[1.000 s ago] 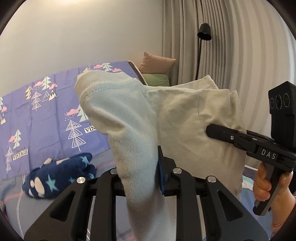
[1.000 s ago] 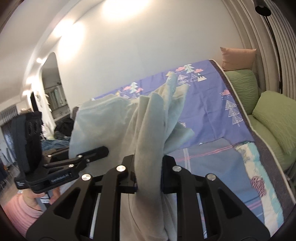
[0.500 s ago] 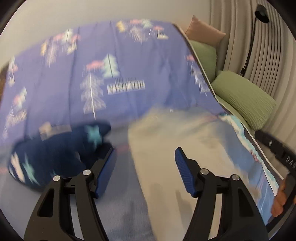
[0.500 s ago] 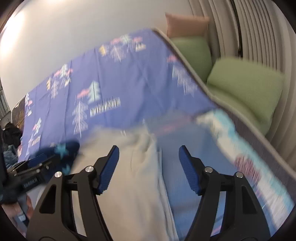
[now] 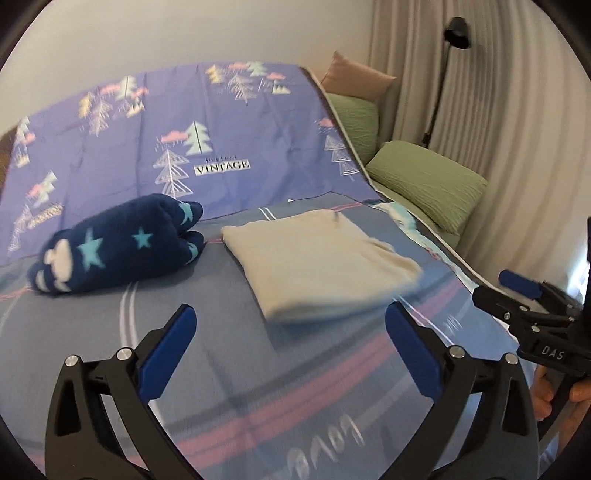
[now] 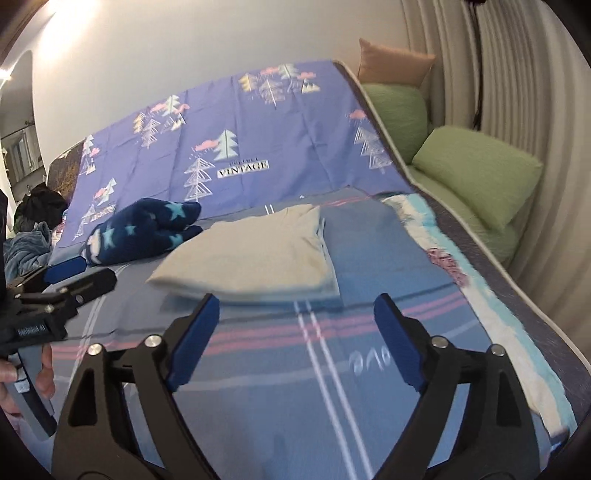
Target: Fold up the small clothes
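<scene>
A pale grey garment lies folded flat on the striped blue bed cover, also seen as the pale garment in the right wrist view. My left gripper hovers just in front of its near edge, jaws opening wide with nothing between them. My right gripper is also just short of the garment, jaws opening, nothing between the blue pads. Each gripper shows in the other's view: the right gripper at the right edge, the left gripper at the left, each in a hand.
A rolled dark blue garment with stars lies left of the pale one. A purple sheet with tree prints slopes up behind. Green pillows and a pink pillow line the right side by the curtain and a black lamp.
Both grippers were shut on the pale garment held up in the air. They came down, let it go and opened wide; the garment now lies folded on the bed.
</scene>
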Demonstrator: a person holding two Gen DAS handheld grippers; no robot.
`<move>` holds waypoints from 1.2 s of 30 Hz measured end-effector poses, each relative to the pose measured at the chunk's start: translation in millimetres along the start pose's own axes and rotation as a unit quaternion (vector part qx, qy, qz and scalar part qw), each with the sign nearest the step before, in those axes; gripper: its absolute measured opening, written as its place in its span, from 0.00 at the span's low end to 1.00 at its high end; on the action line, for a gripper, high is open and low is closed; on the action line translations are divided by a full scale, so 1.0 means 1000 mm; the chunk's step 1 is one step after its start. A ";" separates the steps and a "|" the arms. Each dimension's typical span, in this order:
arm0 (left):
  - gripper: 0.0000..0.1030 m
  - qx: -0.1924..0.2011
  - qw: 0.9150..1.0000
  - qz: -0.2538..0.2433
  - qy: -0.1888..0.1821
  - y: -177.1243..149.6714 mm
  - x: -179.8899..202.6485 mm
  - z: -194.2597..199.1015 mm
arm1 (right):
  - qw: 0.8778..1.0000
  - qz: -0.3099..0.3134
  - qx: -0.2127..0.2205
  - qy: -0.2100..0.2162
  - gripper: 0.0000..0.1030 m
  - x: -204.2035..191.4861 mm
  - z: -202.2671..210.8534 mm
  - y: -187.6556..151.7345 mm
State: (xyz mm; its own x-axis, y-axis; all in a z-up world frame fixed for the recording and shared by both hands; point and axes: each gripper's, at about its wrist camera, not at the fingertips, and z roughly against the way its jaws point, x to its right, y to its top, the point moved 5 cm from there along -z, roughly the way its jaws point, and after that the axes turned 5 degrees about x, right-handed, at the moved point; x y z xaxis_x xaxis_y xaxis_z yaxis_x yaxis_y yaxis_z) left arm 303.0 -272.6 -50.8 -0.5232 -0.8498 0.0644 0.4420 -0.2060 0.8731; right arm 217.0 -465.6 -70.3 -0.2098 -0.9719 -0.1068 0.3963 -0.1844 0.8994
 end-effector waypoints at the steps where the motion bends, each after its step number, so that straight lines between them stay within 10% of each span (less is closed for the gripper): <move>1: 0.99 0.003 1.000 -0.003 0.003 -0.003 0.004 0.010 | 1.000 0.001 0.005 -0.003 0.87 -0.003 0.014 -0.003; 19: 0.99 0.084 0.993 -0.025 0.079 -0.060 0.067 0.213 | 0.995 0.051 0.073 -0.048 0.94 -0.053 0.211 -0.056; 36: 0.99 0.088 0.994 -0.007 0.064 -0.080 0.078 0.268 | 0.994 0.032 0.090 -0.063 0.96 -0.047 0.269 -0.062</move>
State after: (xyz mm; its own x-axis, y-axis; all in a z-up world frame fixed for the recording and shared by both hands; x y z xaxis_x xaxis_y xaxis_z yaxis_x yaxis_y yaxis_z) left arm 31.9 -192.2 14.3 -0.4267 -0.9044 -0.0007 0.2947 -0.1398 0.9453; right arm -38.5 -368.6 -7.1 -0.3035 -0.9528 -0.0037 0.2494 -0.0832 0.9648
